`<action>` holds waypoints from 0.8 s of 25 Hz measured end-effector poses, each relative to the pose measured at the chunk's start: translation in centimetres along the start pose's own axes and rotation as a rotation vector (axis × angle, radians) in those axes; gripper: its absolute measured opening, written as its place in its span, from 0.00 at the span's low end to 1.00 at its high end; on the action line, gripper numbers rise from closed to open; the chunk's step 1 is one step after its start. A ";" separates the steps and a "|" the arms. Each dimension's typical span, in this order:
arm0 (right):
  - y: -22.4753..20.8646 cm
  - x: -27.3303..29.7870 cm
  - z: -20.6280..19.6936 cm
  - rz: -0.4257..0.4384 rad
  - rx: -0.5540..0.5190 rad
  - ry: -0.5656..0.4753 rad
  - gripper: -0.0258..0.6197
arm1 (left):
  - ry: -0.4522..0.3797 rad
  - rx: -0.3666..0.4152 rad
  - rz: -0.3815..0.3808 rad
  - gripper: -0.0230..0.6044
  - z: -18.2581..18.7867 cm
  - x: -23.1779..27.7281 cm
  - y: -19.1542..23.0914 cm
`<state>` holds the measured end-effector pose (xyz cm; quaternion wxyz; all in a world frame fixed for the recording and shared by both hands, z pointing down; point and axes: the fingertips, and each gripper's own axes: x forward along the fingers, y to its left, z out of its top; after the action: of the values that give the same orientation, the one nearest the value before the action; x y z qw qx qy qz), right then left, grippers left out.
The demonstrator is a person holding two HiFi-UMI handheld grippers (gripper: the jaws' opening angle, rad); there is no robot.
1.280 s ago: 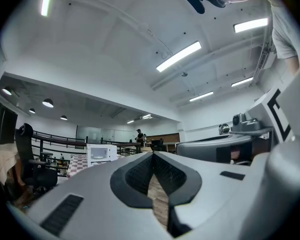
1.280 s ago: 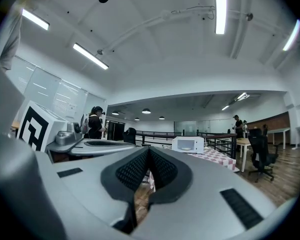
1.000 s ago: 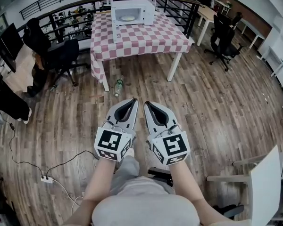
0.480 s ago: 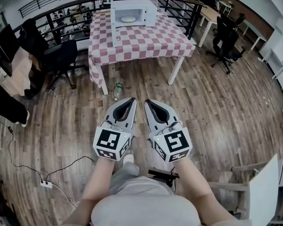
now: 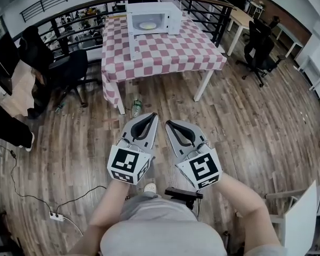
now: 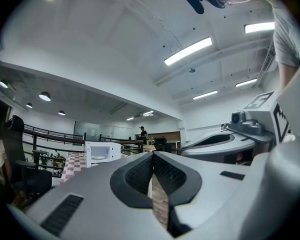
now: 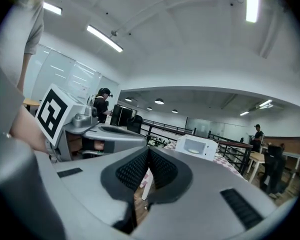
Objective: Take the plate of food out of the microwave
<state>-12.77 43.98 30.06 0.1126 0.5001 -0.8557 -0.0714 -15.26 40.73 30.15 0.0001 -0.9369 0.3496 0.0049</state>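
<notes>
Setting: an open office with a wooden floor is seen from above; a table (image 5: 165, 49) covered in a red-and-white checked cloth stands well ahead of the person.
Microwave: a white microwave (image 5: 152, 18) is set at the far end of the table, its door (image 5: 132, 42) swung open to the left.
Plate of food: the plate of food (image 5: 148, 25) is seen inside the microwave cavity, pale and round; what food it holds is too small to be told.
Left gripper: the left gripper (image 5: 151, 116) is held low in front of the body, its jaws pressed together with nothing between them.
Right gripper: the right gripper (image 5: 169, 124) is held just beside the left, its jaws likewise closed and empty.
Step in hand: judged to be the approach, since both grippers are well apart from the microwave.
Done well: the table is best neared at the side faced by the open cavity; the jaws should be opened before the cavity is entered, and the plate taken by its rim and kept level.
Hazard: a bottle (image 5: 136, 107) lying on the floor near the table leg should be stepped around, and the open door should not be knocked.
</notes>
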 end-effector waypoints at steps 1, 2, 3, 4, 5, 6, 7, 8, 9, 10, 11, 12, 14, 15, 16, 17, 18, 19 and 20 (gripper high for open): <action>-0.6 0.6 0.3 -0.014 0.017 -0.010 0.08 | 0.000 0.001 -0.003 0.04 0.0 0.4 0.6; -1.2 1.1 0.6 -0.027 0.038 -0.021 0.08 | 0.000 0.002 -0.006 0.04 0.1 0.7 1.2; -1.7 1.7 0.8 -0.037 0.054 -0.032 0.08 | -0.001 0.003 -0.009 0.04 0.1 1.1 1.7; -2.1 2.3 1.0 -0.046 0.061 -0.042 0.08 | -0.003 0.003 -0.011 0.04 0.2 1.5 2.2; -2.5 2.9 1.3 -0.055 0.059 -0.051 0.08 | -0.004 0.003 -0.013 0.04 0.2 1.8 2.6; -2.8 3.4 1.6 -0.066 0.052 -0.060 0.08 | -0.004 0.003 -0.016 0.04 0.3 2.1 3.1; -3.2 3.9 1.9 -0.080 0.047 -0.071 0.08 | -0.003 0.005 -0.019 0.04 0.3 2.4 3.5; -3.5 4.4 2.1 -0.093 0.046 -0.081 0.08 | -0.002 0.008 -0.022 0.04 0.4 2.7 4.0; -3.9 4.8 2.3 -0.105 0.051 -0.089 0.08 | -0.001 0.009 -0.022 0.04 0.4 3.1 4.4; -4.2 5.3 2.2 -0.114 0.060 -0.093 0.08 | 0.002 0.008 -0.020 0.04 0.4 3.4 4.8; -4.4 5.7 2.1 -0.121 0.070 -0.094 0.08 | 0.005 0.004 -0.016 0.04 0.3 3.7 5.2; -4.5 6.0 2.0 -0.125 0.079 -0.097 0.08 | 0.008 -0.001 -0.012 0.04 0.3 4.0 5.6; -4.7 6.8 1.9 -0.126 0.086 -0.101 0.08 | 0.014 -0.010 -0.012 0.04 0.1 4.8 6.1; -4.8 7.2 1.8 -0.124 0.087 -0.100 0.08 | 0.017 -0.014 -0.015 0.04 0.1 5.1 6.3; -5.0 7.6 1.8 -0.121 0.087 -0.098 0.08 | 0.017 -0.016 -0.017 0.04 0.1 5.5 6.5; -5.1 8.0 1.8 -0.118 0.087 -0.097 0.08 | 0.016 -0.017 -0.017 0.04 0.2 5.8 6.8; -5.3 8.4 1.8 -0.116 0.089 -0.097 0.08 | 0.014 -0.018 -0.013 0.04 0.4 6.2 7.1; -5.5 8.7 1.7 -0.113 0.091 -0.098 0.08 | 0.012 -0.018 -0.008 0.04 0.4 6.6 7.4; -5.7 9.1 1.7 -0.112 0.093 -0.099 0.08 | 0.012 -0.017 -0.004 0.04 0.5 7.0 7.7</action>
<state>-12.71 33.30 28.18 0.0424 0.5476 -0.8333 -0.0623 -15.05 30.31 29.64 -0.0100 -0.9376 0.3476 0.0022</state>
